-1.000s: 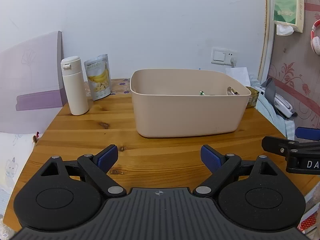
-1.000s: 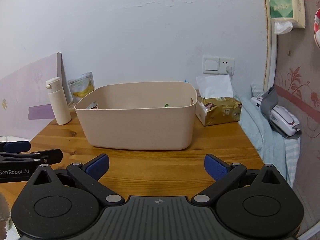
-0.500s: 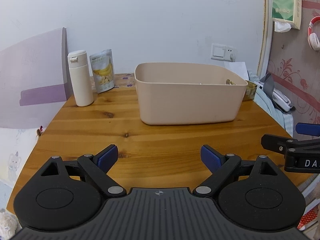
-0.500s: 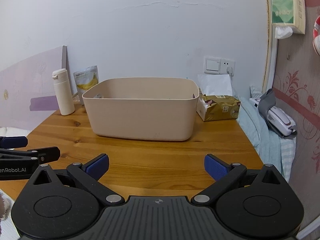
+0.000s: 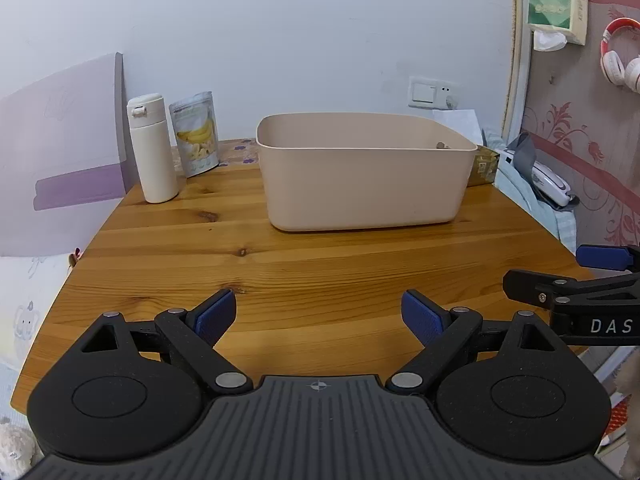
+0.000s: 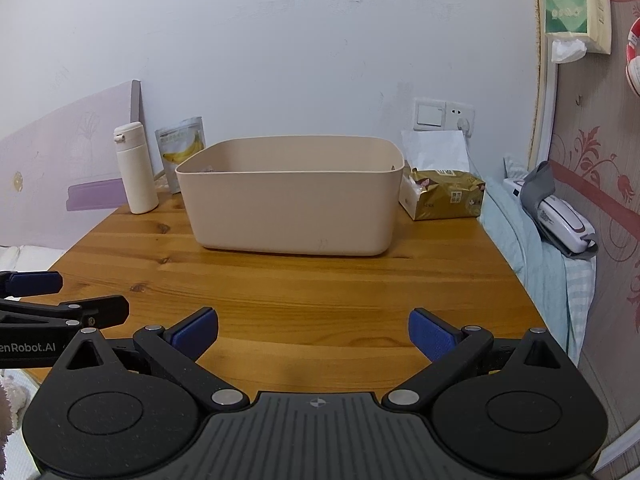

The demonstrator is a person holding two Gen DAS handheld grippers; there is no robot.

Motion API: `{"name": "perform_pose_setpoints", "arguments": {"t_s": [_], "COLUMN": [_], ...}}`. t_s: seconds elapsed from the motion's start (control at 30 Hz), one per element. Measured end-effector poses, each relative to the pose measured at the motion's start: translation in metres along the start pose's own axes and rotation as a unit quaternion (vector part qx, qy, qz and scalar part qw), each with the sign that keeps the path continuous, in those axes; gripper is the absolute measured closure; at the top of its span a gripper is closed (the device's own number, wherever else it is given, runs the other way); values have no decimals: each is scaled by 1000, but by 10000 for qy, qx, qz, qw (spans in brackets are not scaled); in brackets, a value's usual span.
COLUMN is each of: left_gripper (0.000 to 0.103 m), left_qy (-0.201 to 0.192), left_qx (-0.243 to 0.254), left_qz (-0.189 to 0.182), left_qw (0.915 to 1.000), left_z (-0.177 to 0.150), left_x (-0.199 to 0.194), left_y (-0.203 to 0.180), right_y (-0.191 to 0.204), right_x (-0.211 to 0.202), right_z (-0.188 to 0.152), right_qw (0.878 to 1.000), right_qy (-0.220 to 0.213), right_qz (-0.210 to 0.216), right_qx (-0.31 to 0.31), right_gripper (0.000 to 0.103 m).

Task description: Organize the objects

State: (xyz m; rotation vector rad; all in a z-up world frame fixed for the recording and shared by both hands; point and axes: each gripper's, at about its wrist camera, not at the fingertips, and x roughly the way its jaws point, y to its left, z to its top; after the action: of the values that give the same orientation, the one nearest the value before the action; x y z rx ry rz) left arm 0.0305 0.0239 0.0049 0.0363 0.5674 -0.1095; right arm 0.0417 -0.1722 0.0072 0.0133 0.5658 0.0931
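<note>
A beige plastic bin [image 5: 364, 184] [image 6: 292, 208] stands toward the back of the wooden table [image 5: 304, 276] [image 6: 304, 288]; its contents are mostly hidden by its wall. Left of it stand a white bottle [image 5: 151, 154] [image 6: 135, 168] and a banana-chip pouch [image 5: 196, 134] [image 6: 181, 148]. A gold tissue pack [image 6: 444, 194] lies to the bin's right. My left gripper [image 5: 318, 314] is open over the table's near edge, nothing between its blue pads. My right gripper [image 6: 313, 332] is open too and empty. Each gripper's side shows in the other's view.
A purple board [image 5: 60, 152] leans on the wall at the left. Right of the table lies bedding with a grey-cuffed blood-pressure monitor [image 6: 560, 212]. A tissue box [image 6: 576, 4] and headphones [image 5: 620, 56] hang on the right wall. A wall socket [image 6: 444, 116] sits behind the bin.
Both grippers have drawn back and sunk a little, so the bin looks smaller and its inside is less visible. Both stay open.
</note>
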Motion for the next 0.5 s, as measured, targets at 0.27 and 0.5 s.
{"name": "perform_pose_setpoints", "arguments": {"t_s": [0.27, 0.5], "left_gripper": [12, 12], "left_qy": [-136, -115], "left_qx": [22, 34], "left_qz": [43, 14], "left_qw": [9999, 9999], "left_z": [1, 1], "left_x": [-4, -2], "left_y": [-7, -11], "right_y": [-4, -6], "right_x": [-1, -1], "right_z": [-1, -1], "right_qw": [10000, 10000], "right_qy": [-8, 9], "right_qz": [-26, 3], "right_qx": [17, 25], "right_gripper": [0, 0]}}
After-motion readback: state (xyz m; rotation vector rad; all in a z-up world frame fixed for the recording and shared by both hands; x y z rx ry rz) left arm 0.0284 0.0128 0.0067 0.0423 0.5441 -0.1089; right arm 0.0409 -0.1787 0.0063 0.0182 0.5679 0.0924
